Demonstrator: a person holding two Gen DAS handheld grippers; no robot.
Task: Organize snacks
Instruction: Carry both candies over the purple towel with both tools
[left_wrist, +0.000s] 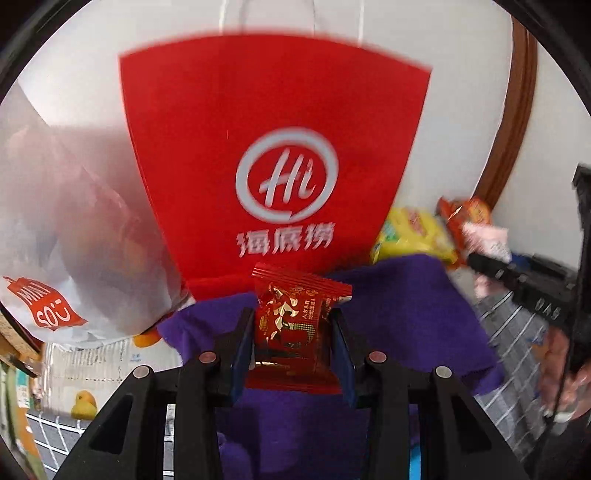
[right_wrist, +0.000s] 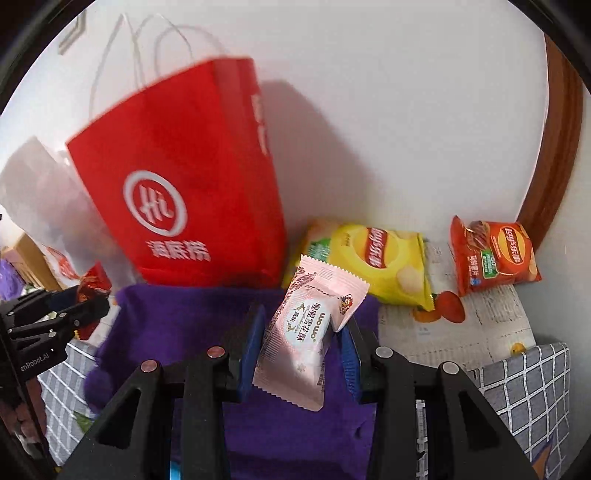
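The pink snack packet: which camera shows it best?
The right wrist view: the pink snack packet sits large and sharp in the right gripper. The left wrist view shows it small and blurred at the right edge.

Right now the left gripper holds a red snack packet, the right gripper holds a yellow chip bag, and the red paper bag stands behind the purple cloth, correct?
One detail is wrong. The right wrist view shows the right gripper shut on a pink snack packet; the yellow chip bag lies untouched by the wall. The left gripper does hold the red snack packet, and the red paper bag stands behind the purple cloth.
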